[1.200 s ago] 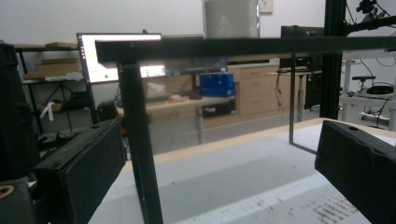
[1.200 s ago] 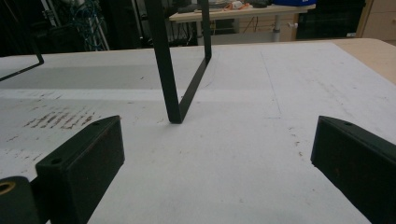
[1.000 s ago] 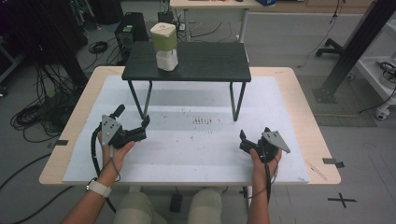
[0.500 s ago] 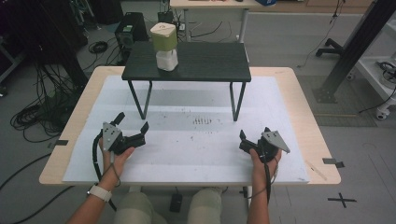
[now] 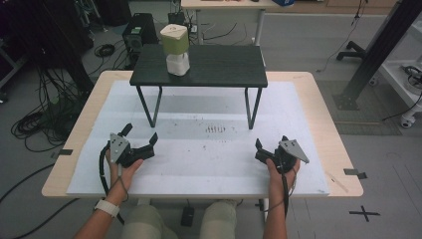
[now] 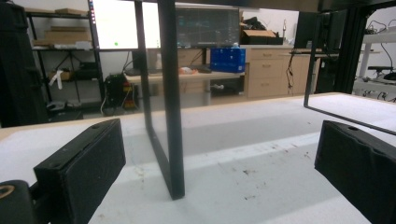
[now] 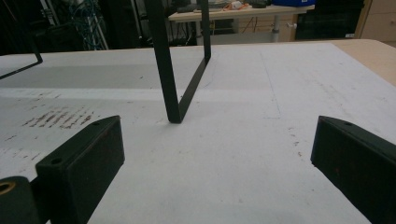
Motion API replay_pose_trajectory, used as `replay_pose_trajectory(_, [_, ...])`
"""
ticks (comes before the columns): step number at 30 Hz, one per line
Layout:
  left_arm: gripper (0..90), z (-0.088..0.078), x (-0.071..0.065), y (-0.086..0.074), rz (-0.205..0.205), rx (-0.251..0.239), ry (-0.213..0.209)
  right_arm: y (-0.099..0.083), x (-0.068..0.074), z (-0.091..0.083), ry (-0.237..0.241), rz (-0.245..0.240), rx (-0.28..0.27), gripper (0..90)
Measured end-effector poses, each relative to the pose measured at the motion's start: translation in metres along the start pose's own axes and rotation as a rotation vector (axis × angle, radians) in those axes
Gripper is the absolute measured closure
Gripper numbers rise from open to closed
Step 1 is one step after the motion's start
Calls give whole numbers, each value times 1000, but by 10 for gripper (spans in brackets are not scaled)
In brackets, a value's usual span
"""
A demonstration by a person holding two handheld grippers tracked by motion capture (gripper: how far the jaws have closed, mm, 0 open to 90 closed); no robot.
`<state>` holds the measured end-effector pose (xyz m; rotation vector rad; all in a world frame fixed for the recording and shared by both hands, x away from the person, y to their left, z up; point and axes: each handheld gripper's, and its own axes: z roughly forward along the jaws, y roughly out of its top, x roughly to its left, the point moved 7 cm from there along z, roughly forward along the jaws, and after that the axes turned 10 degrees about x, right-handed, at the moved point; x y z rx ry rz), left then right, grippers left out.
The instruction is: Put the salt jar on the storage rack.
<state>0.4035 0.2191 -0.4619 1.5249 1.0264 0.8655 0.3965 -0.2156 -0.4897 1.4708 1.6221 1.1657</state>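
Note:
A pale green and white container (image 5: 174, 42) stands upright on the left part of a small black raised table (image 5: 214, 64). My left gripper (image 5: 140, 133) rests on the white mat near the front left, open and holding nothing, pointed at the raised table's left leg (image 6: 170, 116). In the left gripper view the left gripper (image 6: 219, 172) has its jaws wide apart. My right gripper (image 5: 271, 142) sits at the front right, also open and empty. In the right gripper view the right gripper (image 7: 215, 158) faces the right leg (image 7: 173, 84).
A white mat (image 5: 209, 149) covers the wooden table top (image 5: 323, 124), with dark scuff marks (image 5: 215, 129) near its middle. Cables (image 5: 35, 124) and equipment lie on the floor to the left. A black frame post (image 5: 378, 50) stands at the right.
My left gripper has dropped slightly and drawn back toward the front edge. The right gripper and the container have stayed put.

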Motion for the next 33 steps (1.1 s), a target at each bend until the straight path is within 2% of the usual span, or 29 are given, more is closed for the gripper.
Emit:
replay_pose_trajectory(2, [23,0,1,0,-10,-2,0,0,0,0,0,0,0,29])
replay_pose_trajectory(33, [23,0,1,-1,-13,4,10,0,0,-1,0,1,-9,28])
